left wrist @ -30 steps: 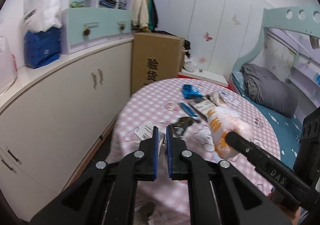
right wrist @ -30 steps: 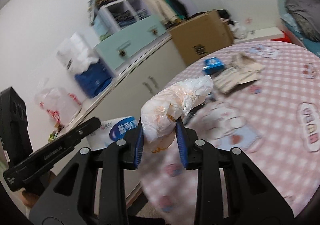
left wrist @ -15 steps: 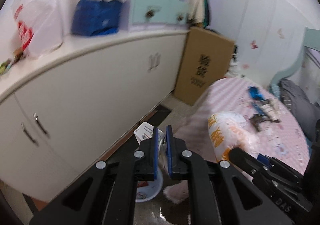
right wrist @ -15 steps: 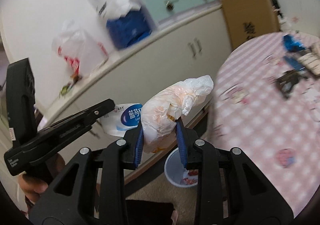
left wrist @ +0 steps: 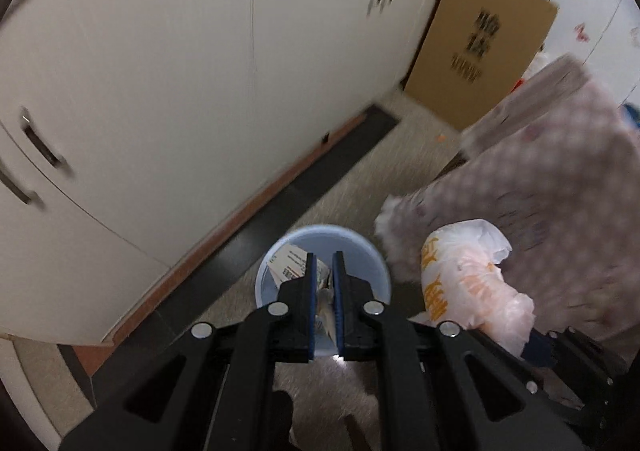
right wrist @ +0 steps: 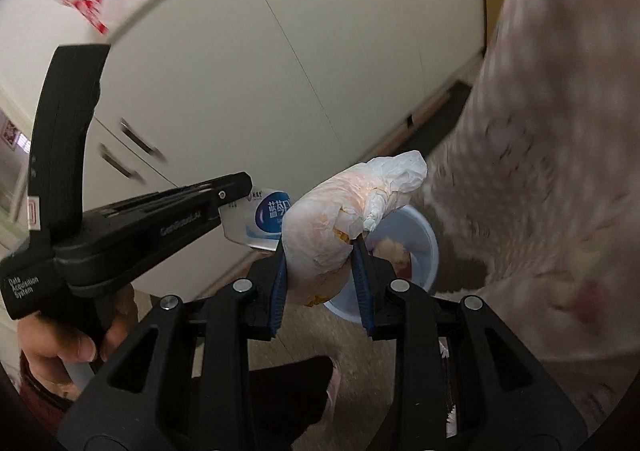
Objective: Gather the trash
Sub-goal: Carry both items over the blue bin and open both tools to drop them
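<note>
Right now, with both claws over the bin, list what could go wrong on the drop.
1. The plastic bag in the right claw looks bulky next to the small bin; it may catch the rim.
2. The flat packet in the left claw might flutter onto the floor.

Both tools point downward, the left tool (left wrist: pixel 323 271) nearly closed, the right tool (right wrist: pixel 320 263) clamped partway.

left gripper (right wrist: pixel 236 191) body: "Data Acquisition System"; cardboard box (left wrist: pixel 480 39), 1 o'clock: blurred Chinese print; held packet (right wrist: pixel 268 223): partial Chinese label.
</note>
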Demonstrator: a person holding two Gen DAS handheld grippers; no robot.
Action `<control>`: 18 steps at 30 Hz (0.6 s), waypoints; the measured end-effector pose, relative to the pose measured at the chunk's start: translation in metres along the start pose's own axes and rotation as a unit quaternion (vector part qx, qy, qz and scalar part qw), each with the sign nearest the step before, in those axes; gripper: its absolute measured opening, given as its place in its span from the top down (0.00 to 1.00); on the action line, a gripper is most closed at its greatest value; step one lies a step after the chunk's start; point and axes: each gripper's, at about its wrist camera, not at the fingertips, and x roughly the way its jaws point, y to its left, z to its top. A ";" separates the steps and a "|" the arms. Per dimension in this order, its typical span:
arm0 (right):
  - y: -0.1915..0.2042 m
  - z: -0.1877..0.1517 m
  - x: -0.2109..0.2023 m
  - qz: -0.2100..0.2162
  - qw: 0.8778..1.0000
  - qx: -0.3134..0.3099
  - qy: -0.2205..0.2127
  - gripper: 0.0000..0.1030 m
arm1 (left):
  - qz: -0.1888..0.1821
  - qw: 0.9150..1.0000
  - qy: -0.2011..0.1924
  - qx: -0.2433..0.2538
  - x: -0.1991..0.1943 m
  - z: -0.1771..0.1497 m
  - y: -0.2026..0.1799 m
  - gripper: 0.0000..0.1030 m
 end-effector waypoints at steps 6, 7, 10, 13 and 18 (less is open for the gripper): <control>-0.026 -0.007 0.055 -0.023 0.998 0.020 0.046 0.72 | 0.012 0.999 0.051 0.000 0.062 -0.003 -0.001 0.92; -0.031 -0.009 0.063 -0.027 0.998 0.024 0.052 0.72 | 0.011 0.998 0.058 0.000 0.070 -0.003 -0.001 0.91; -0.037 -0.011 0.079 -0.031 0.997 0.031 0.063 0.72 | 0.007 0.997 0.079 0.000 0.089 -0.006 -0.003 0.84; -0.039 -0.015 0.090 -0.028 0.996 0.038 0.072 0.72 | 0.005 0.996 0.087 0.000 0.099 -0.008 -0.004 0.60; -0.033 -0.019 0.105 -0.029 0.995 0.044 0.083 0.72 | 0.010 0.995 0.102 -0.002 0.106 -0.013 0.002 0.53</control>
